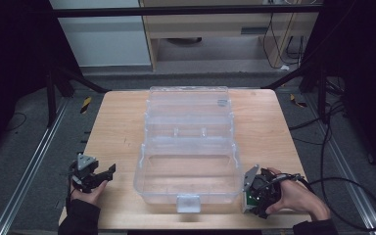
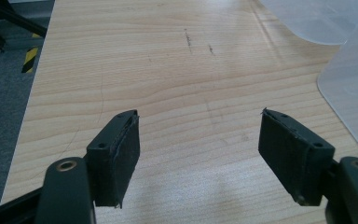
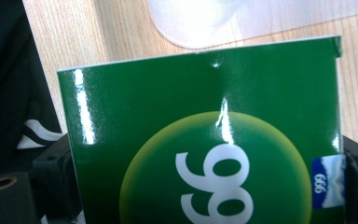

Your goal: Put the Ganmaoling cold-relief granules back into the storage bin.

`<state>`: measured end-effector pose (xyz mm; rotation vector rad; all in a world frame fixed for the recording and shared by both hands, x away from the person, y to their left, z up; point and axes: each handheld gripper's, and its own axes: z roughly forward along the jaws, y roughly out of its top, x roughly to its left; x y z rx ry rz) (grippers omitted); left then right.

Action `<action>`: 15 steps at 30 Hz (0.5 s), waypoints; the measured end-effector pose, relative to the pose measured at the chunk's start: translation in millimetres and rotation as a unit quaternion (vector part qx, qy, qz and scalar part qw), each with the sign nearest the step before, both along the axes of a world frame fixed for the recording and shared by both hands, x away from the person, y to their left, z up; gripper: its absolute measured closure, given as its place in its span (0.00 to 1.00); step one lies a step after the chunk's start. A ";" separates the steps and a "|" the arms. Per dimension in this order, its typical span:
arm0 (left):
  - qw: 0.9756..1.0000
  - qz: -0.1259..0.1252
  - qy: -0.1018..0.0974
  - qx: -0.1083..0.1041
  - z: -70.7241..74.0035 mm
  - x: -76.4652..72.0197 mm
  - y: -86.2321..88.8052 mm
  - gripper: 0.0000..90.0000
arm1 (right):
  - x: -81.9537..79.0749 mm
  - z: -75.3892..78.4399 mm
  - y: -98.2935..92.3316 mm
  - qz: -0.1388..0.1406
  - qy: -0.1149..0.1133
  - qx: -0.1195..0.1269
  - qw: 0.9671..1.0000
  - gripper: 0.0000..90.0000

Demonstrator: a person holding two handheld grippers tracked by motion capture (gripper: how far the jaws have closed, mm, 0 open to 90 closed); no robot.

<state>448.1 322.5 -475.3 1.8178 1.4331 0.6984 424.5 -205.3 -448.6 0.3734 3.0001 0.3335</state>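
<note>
A clear plastic case [image 1: 142,171] lies open in the middle of the wooden table [image 1: 117,127], its lid [image 1: 188,100] folded back and nothing inside it. A glossy green carton [image 3: 200,140] with a yellow-green circle and white numerals sits between the jaws of my right gripper [image 3: 200,186], which touch its two sides. That right gripper [image 1: 254,198] rests at the case's front right corner, near the table's front edge. My left gripper [image 2: 198,135] stands open over bare wood left of the case, with nothing between its pads; it appears as the left gripper [image 1: 105,175] in the high view.
A white latch [image 1: 188,202] sticks out from the case's front wall. The case's edge [image 2: 349,84] lies to the right of my left gripper. Metal rails [image 1: 29,166] and cables [image 1: 342,186] run over the floor on both sides of the table.
</note>
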 end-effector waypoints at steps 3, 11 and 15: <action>1.000 0.000 0.000 0.001 0.0 0.1 0.0 0.32 | -0.8 0.5 -0.8 -0.005 0.002 0.002 1.000 0.12; 1.000 0.000 0.000 0.000 -0.1 0.1 -0.2 0.32 | -1.2 5.2 -4.8 -0.014 0.011 0.007 1.000 0.17; 1.000 0.000 0.000 0.000 0.0 0.1 0.1 0.32 | -3.3 10.4 -8.3 -0.016 0.010 0.015 1.000 0.18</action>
